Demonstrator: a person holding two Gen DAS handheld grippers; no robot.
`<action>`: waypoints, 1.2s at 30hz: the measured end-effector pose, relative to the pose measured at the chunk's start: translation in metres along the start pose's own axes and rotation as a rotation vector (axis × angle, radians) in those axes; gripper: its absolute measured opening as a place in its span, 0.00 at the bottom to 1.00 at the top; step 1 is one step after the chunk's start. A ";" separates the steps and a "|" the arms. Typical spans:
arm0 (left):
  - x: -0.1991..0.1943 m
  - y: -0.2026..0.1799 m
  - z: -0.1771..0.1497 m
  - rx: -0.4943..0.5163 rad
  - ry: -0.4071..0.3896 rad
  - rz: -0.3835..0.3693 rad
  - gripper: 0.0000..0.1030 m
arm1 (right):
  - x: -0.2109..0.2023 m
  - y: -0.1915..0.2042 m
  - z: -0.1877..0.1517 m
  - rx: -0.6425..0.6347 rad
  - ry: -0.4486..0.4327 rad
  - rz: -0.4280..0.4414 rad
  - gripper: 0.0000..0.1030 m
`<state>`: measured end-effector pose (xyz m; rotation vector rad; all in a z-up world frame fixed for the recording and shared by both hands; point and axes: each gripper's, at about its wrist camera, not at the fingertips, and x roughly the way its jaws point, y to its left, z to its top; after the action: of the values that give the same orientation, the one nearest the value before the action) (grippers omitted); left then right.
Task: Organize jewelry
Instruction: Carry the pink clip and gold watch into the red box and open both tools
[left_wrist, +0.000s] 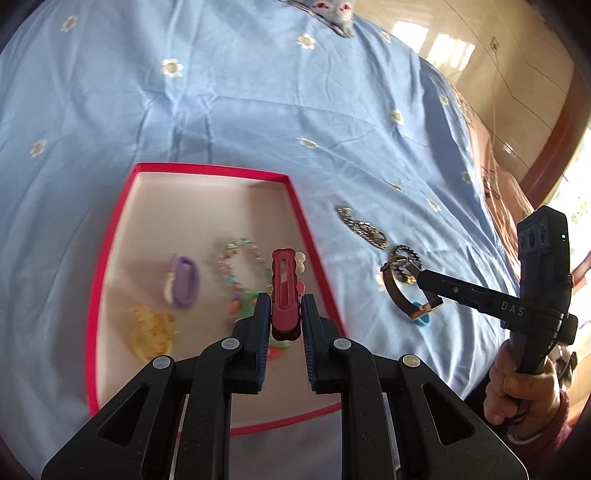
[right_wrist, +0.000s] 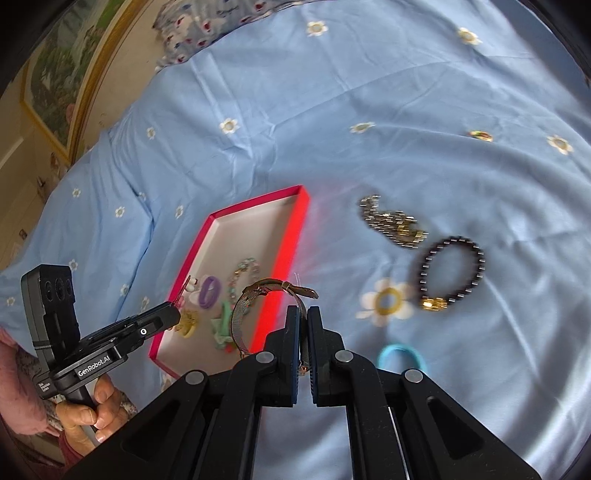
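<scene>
Black fingers of the left gripper (left_wrist: 283, 314) pinch a dark red hair clip (left_wrist: 283, 295), held over the near right part of the red tray (left_wrist: 110, 236), just inside its right wall. On the tray floor lie a purple hair tie (left_wrist: 186, 282), a pale bead bracelet (left_wrist: 242, 264) and a yellow clip (left_wrist: 153, 330), all in the near half; the far half is bare.

Right of the tray, the right gripper (right_wrist: 303, 325) is closed on a mesh watch band (right_wrist: 258, 310), lifted off the blue sheet (right_wrist: 369, 110) so that its loop hangs over the tray's right edge. Beyond it on the sheet rest a silver chain (right_wrist: 393, 223), a dark bead bracelet (right_wrist: 452, 273) with a gold clasp, and a blue hair tie (right_wrist: 402, 356) nearest the gripper. These three lie apart from one another and well clear of the tray wall. Open sheet stretches beyond the chain and the tray's far edge.
</scene>
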<state>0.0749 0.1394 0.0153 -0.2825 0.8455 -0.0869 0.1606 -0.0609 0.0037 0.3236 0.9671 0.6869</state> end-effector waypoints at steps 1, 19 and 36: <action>-0.001 0.004 0.000 -0.007 -0.002 0.005 0.14 | 0.003 0.004 0.001 -0.007 0.004 0.005 0.04; 0.001 0.067 0.000 -0.101 -0.012 0.106 0.14 | 0.069 0.055 0.016 -0.088 0.071 0.043 0.04; 0.038 0.093 0.007 -0.102 0.043 0.184 0.14 | 0.136 0.064 0.028 -0.126 0.143 -0.010 0.04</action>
<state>0.1019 0.2235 -0.0338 -0.2978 0.9162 0.1220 0.2110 0.0788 -0.0345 0.1601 1.0555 0.7664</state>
